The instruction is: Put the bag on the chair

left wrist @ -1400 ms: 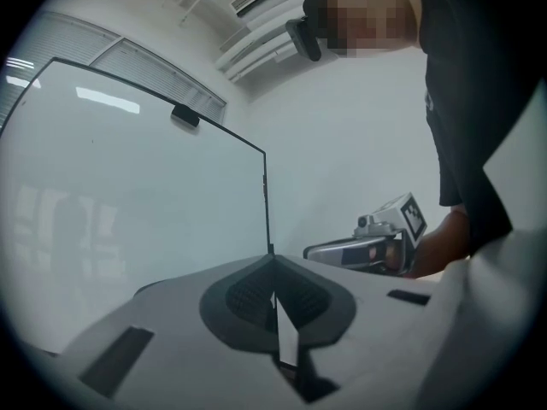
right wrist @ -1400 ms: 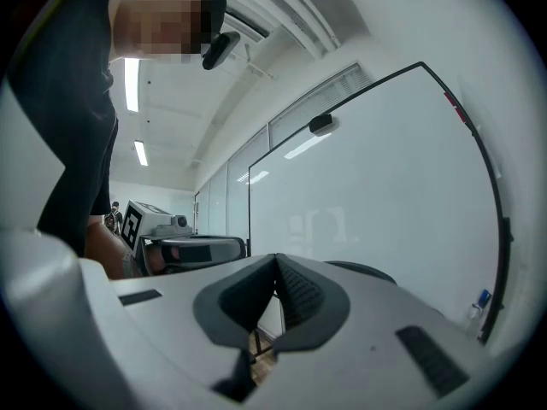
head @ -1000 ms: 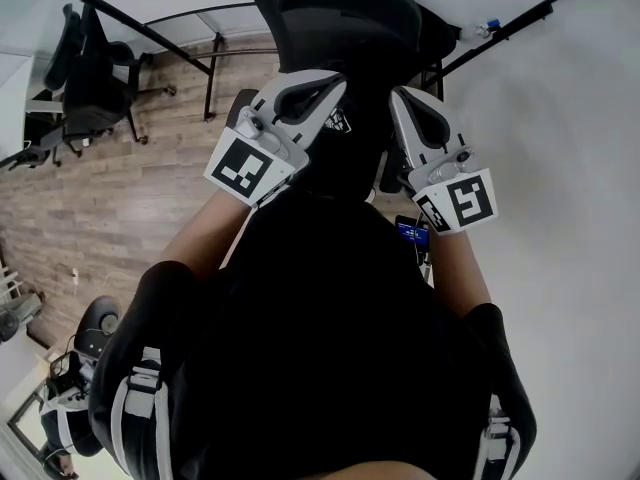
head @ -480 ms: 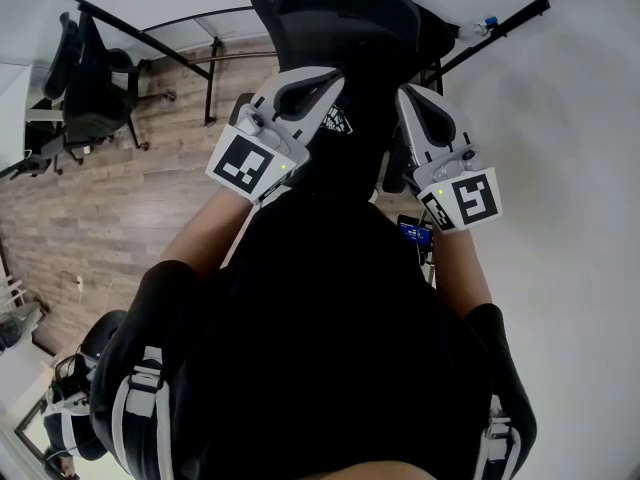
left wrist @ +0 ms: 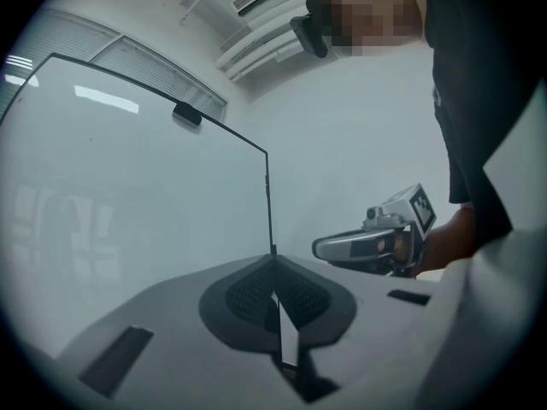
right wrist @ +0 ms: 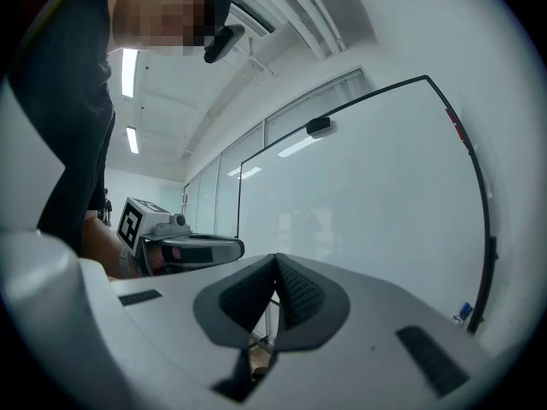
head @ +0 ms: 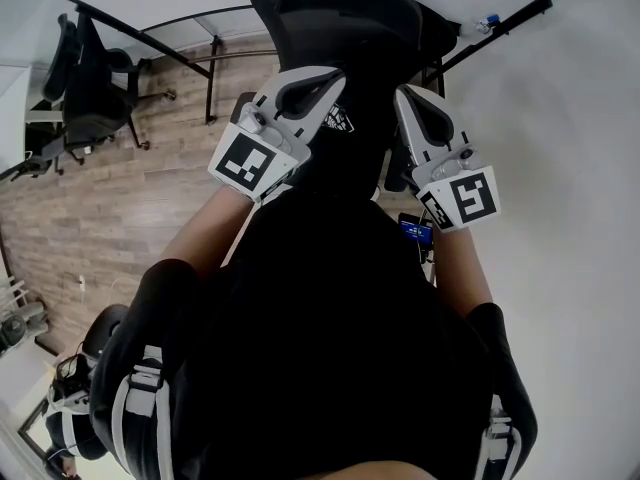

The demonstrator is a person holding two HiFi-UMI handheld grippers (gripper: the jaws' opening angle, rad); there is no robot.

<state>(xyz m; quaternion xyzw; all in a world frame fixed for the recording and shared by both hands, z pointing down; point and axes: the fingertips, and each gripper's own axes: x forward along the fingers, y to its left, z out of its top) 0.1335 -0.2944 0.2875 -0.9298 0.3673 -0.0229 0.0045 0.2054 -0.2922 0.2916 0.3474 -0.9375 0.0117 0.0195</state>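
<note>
A black office chair (head: 340, 13) stands straight ahead of me in the head view, its backrest at the top middle. I cannot make out a bag in any view; my black-clad torso fills the lower half of the head view. My left gripper (head: 318, 88) and right gripper (head: 412, 103) are held up side by side in front of the chair, both pointing level. The left gripper (left wrist: 275, 293) is shut with nothing between its pads. The right gripper (right wrist: 275, 287) is shut the same way. Each gripper view shows the other gripper beside it: the right gripper (left wrist: 376, 244), the left gripper (right wrist: 184, 248).
A second black office chair (head: 85, 78) stands at the far left on the wooden floor (head: 120, 208). A white surface (head: 560, 168) fills the right side. Black desk legs (head: 212, 78) stand beyond the chair. A small blue-lit screen (head: 412, 231) shows below the right gripper. Glass panels (left wrist: 128, 186) rise ahead.
</note>
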